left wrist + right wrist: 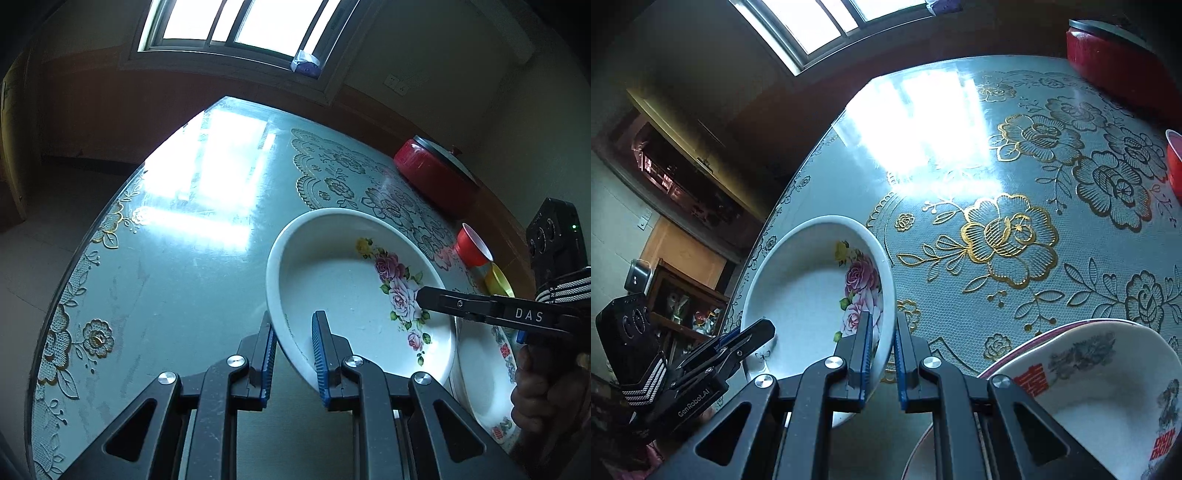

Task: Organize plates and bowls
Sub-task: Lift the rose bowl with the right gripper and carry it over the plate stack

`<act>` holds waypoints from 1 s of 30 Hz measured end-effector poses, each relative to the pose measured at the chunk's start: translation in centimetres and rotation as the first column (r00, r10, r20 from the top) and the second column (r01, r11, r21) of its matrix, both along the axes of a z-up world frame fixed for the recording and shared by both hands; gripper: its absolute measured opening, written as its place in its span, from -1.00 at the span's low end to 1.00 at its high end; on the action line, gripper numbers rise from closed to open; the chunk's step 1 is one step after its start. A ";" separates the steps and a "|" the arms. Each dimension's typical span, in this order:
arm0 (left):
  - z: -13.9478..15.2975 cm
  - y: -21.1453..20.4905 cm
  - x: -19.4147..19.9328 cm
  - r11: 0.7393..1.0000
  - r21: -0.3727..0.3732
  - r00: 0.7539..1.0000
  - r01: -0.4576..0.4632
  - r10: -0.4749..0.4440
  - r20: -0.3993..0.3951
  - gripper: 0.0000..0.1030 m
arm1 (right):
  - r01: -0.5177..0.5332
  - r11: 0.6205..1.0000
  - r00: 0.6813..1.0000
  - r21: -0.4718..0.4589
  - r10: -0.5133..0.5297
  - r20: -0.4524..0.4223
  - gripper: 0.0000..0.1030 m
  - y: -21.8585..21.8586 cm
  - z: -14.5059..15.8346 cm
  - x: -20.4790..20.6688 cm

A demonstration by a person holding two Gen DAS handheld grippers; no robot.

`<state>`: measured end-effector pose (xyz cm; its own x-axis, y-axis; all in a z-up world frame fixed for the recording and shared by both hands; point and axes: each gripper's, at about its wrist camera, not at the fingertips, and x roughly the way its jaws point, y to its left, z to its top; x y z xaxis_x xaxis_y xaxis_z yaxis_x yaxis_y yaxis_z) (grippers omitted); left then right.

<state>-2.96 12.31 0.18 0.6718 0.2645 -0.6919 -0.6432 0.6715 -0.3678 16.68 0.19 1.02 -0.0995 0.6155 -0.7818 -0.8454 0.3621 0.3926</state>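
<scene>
A white deep plate with pink roses (332, 280) (805, 291) is held at two sides of its rim. My left gripper (293, 318) is shut on the near rim, one blue pad inside and one outside. My right gripper (882, 316) is shut on the opposite rim beside the rose print, and its tip shows in the left wrist view (424, 300). The left gripper also appears in the right wrist view (764, 332). A second white plate with red characters (480, 380) (1089, 391) lies partly under the held one, on the table.
The round glass-topped table with a lace cloth (177, 258) (1015, 177) has its edge on the left. A red lidded pot (432, 177) (1108, 55), a red cup (472, 245) (1174, 162) and a yellow item (498, 282) stand at the far right. A person's hand (543, 391) grips the right tool.
</scene>
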 end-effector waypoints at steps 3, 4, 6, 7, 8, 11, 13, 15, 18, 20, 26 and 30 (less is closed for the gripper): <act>0.6 -0.5 0.0 1.000 0.009 1.000 0.017 -0.017 0.016 -0.64 | 0.011 1.000 1.000 0.014 -0.011 0.005 -0.80 -0.9 0.6 0.0; 0.8 -0.7 0.1 1.000 0.011 0.999 0.025 -0.025 0.020 -0.64 | 0.015 1.000 1.000 0.019 -0.015 0.006 -0.80 -1.3 0.8 0.1; 1.2 -1.1 0.3 0.999 0.020 0.999 0.039 -0.039 0.026 -0.64 | 0.026 0.999 1.000 0.026 -0.026 0.006 -0.80 -2.2 1.0 0.0; 1.4 -1.4 0.4 0.999 0.026 0.998 0.048 -0.048 0.027 -0.64 | 0.032 0.999 0.999 0.029 -0.032 0.005 -0.80 -2.6 1.1 0.0; 1.5 -1.7 0.5 0.998 0.029 0.998 0.056 -0.057 0.028 -0.64 | 0.039 0.999 0.999 0.032 -0.039 0.004 -0.80 -3.1 1.2 0.1; 1.9 -2.7 0.9 0.996 0.031 0.996 0.086 -0.087 0.036 -0.65 | 0.065 0.997 0.998 0.045 -0.065 -0.003 -0.80 -4.7 1.4 0.2; 2.1 -3.5 1.3 0.993 0.041 0.993 0.109 -0.110 0.034 -0.64 | 0.082 0.995 0.997 0.053 -0.082 -0.002 -0.80 -5.8 1.7 0.4; 2.3 -4.3 1.8 0.990 0.044 0.990 0.134 -0.135 0.033 -0.65 | 0.103 0.993 0.995 0.061 -0.103 -0.005 -0.80 -7.0 1.9 0.8; 2.6 -5.6 2.4 0.984 0.050 0.985 0.168 -0.170 0.030 -0.65 | 0.140 0.987 0.990 0.074 -0.139 -0.014 -0.80 -8.8 2.1 1.3; 2.7 -6.3 2.8 0.980 0.052 0.981 0.190 -0.191 0.028 -0.65 | 0.161 0.984 0.987 0.079 -0.160 -0.018 -0.80 -9.8 2.2 1.6; 3.3 -8.0 4.2 0.969 0.061 0.970 0.241 -0.243 0.028 -0.65 | 0.212 0.973 0.977 0.087 -0.211 -0.019 -0.80 -12.7 2.5 2.0; 3.7 -9.2 5.2 0.959 0.066 0.960 0.275 -0.277 0.031 -0.65 | 0.244 0.965 0.970 0.094 -0.244 -0.019 -0.80 -14.6 2.8 2.4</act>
